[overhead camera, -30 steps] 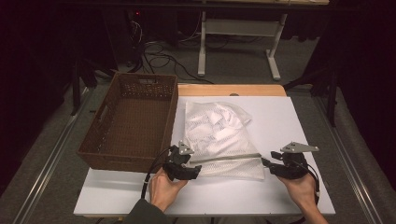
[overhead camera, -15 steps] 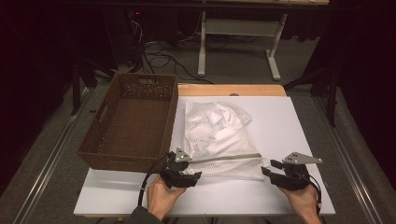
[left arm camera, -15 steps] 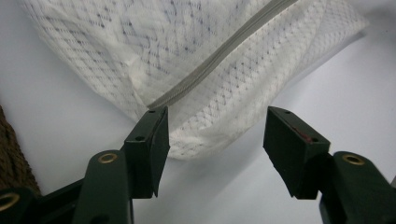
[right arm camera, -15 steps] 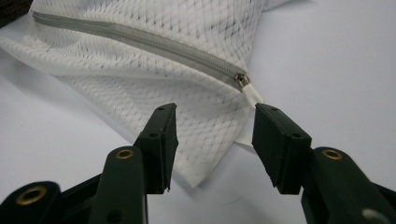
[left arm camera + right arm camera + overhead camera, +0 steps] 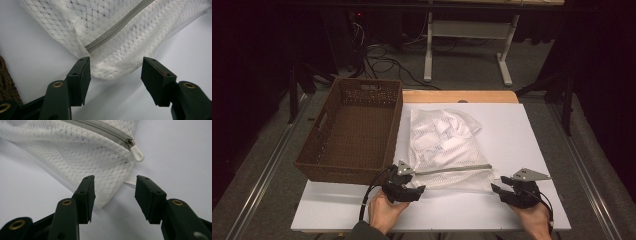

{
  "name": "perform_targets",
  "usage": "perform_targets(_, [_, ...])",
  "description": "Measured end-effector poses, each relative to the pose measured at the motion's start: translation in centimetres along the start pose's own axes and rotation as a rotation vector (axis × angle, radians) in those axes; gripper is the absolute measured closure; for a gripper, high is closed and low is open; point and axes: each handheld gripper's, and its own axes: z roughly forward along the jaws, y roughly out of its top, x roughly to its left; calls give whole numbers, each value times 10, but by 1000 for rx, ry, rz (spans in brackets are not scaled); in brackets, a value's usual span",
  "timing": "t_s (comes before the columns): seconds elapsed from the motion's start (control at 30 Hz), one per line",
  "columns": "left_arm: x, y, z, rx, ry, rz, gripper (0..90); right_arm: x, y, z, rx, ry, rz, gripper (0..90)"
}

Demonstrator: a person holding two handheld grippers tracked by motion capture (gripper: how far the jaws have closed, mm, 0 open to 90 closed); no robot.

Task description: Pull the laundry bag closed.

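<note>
The mesh bag (image 5: 444, 150) lies on the white table (image 5: 532, 130) beside the basket (image 5: 352, 130), and both claws, left (image 5: 418, 190) and right (image 5: 496, 189), are spread at its near corners, so next each must pinch its corner.

This is looking like a lab: cables (image 5: 384, 65) are lying on the grey floor (image 5: 462, 70) beyond the white bench (image 5: 522, 135), beside a metal desk frame (image 5: 472, 35).
</note>
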Motion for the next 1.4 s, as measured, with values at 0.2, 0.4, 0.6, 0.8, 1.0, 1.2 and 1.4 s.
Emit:
perform_targets(0.2, [1, -1, 7, 19, 25, 21, 410, -4, -2, 5, -4, -16, -7, 508])
perform_targets(0.4, [9, -2, 15, 33, 39, -4, 413, -9, -5, 8, -6, -31, -8, 504])
perform_targets(0.6, [10, -3, 17, 33, 45, -9, 412, -11, -7, 7, -10, -33, 7, 500])
perform_targets(0.8, [13, -5, 18, 37, 46, -19, 407, -15, -10, 9, -1, -36, 15, 480])
perform_targets(1.0, [14, -5, 19, 39, 50, -29, 407, -21, -11, 9, 5, -33, 29, 461])
perform_targets(1.2, [15, -6, 19, 42, 51, -32, 407, -19, -11, 8, 5, -35, 32, 454])
perform_targets(1.4, [16, -6, 19, 39, 53, -43, 406, -21, -12, 9, 4, -31, 28, 446])
